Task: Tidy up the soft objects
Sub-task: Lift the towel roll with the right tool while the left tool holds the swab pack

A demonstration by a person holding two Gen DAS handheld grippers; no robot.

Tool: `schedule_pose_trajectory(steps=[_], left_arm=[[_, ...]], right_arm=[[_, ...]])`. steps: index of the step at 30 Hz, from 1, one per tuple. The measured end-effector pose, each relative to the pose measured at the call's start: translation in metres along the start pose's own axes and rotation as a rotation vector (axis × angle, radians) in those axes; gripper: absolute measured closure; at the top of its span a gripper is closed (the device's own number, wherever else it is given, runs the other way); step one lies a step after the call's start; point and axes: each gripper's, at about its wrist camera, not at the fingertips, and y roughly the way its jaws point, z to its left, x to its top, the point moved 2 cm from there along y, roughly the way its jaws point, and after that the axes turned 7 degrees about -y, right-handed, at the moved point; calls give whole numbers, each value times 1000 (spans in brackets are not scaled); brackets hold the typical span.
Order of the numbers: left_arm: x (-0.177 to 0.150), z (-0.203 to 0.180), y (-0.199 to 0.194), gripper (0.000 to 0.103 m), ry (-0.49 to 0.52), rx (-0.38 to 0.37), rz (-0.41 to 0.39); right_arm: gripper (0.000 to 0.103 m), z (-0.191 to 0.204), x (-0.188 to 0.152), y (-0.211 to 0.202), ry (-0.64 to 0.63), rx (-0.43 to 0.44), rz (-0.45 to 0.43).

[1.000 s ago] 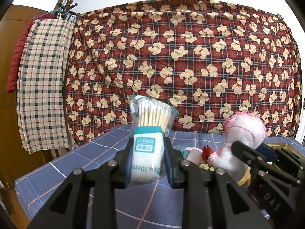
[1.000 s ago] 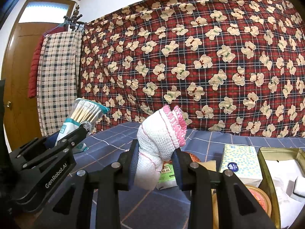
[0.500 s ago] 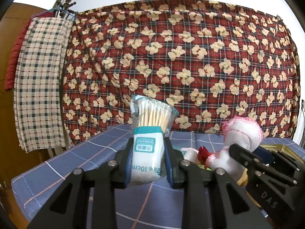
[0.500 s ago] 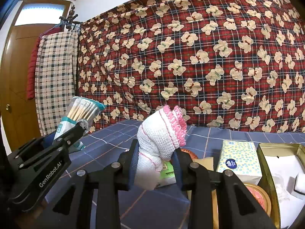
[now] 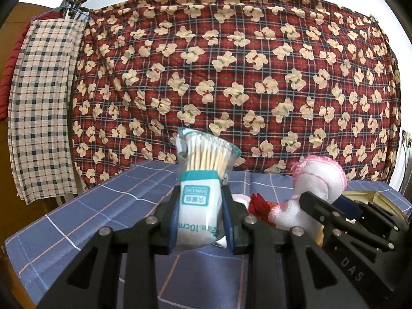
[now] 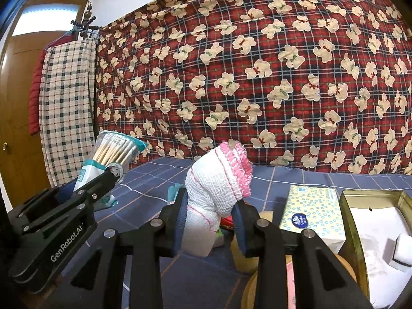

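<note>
My left gripper (image 5: pixel 200 219) is shut on a clear bag of cotton swabs (image 5: pixel 199 193) with wooden sticks, held upright above the blue checked tablecloth (image 5: pixel 103 206). The same swab bag (image 6: pixel 108 157) shows at the left of the right wrist view, in the left gripper (image 6: pixel 113 172). My right gripper (image 6: pixel 209 224) is shut on a rolled white cloth with a pink frilly edge (image 6: pixel 219 182), also upright. That cloth (image 5: pixel 316 188) and the right gripper (image 5: pixel 306 198) appear at the right of the left wrist view.
A yellow-dotted tissue pack (image 6: pixel 311 213) lies right of the cloth, beside an open gold tin (image 6: pixel 350 221) holding white items. A red item (image 5: pixel 257 203) lies on the table. A teddy-print plaid blanket (image 6: pixel 257 77) hangs behind; a checked cloth (image 5: pixel 41 108) hangs at left.
The left wrist view has shifted slightly sideways against the background; both grips are unchanged and the right gripper has stayed nearly still.
</note>
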Motion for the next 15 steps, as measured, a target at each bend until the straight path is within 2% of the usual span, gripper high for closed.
schedule_pose_trajectory(steps=[15], left_arm=[[-5, -20, 10, 76, 0, -15, 37]], right_arm=[[67, -21, -3, -11, 17, -34, -21]])
